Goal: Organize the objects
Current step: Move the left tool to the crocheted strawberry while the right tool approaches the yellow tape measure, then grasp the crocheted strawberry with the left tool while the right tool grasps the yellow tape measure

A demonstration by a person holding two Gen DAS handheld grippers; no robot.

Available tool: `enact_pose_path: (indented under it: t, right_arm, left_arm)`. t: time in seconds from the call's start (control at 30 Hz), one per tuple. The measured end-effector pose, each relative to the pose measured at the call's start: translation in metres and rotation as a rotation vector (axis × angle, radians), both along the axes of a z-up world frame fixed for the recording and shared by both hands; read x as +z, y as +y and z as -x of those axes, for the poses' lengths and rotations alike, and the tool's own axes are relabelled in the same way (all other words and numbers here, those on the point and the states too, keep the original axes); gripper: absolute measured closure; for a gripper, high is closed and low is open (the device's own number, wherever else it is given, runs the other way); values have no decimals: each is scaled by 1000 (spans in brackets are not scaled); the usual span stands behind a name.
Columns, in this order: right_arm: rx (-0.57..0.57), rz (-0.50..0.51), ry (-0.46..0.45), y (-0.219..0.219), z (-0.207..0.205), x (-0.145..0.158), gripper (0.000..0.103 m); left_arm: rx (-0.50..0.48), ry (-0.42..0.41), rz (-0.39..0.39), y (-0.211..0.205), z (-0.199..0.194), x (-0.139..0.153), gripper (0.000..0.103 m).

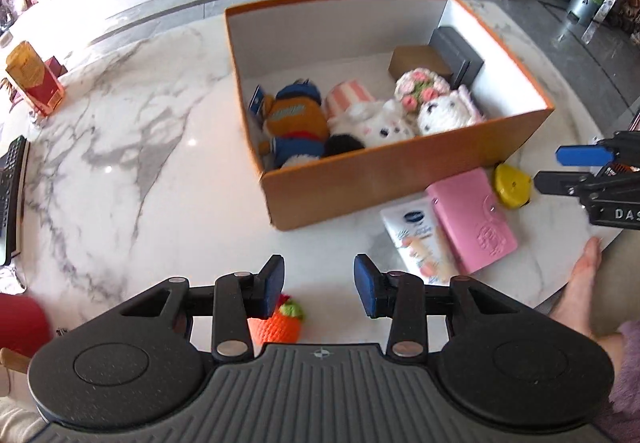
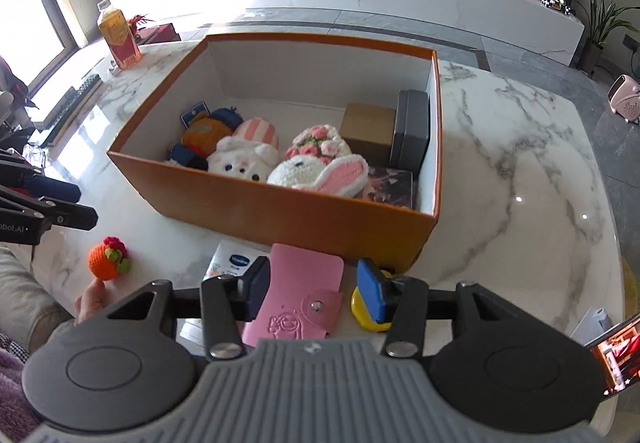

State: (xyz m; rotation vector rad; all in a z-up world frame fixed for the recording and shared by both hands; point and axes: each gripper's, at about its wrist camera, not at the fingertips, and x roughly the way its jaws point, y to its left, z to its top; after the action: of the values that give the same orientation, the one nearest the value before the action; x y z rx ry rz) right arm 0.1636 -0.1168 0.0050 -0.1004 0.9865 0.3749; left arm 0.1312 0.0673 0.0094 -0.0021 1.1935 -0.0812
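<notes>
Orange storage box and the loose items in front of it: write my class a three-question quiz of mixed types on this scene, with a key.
1. True or false: the pink wallet lies inside the orange box.
2. Multiple choice: which item sits nearest the left gripper? A) crocheted orange fruit B) yellow tape measure C) white tube
3. Fill in: the wallet partly overlaps the white ____.

Key
1. False; it lies on the marble table in front of the box.
2. A.
3. Tube.
</notes>
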Motion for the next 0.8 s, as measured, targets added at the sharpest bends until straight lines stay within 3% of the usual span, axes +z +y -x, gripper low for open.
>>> enact_pose_path:
  t: [0.1,0.2,0.33,0.7,0.77,0.8]
  right_arm:
    - [1,27,2,-1,6,-15,47]
    - [10,60,11,-3,8,-28,45]
    - [0,84,6,-10,6,-37,45]
    - [-29,64,37,-30,-13,-55,45]
    - [-28,65,39,-30,-16,-58,45]
    - [-28,65,40,-30,-17,-60,45]
  left_arm:
    - [11,70,-29,10,4,-23,53]
    - [27,108,-78,16,4,-43,42]
    - [66,190,-32,26,5,-57,42]
    - [84,246,-42,33,11,-84,43]
    - [84,255,-33,34,10,-86,53]
    - [86,256,-27,34,10,-87,54]
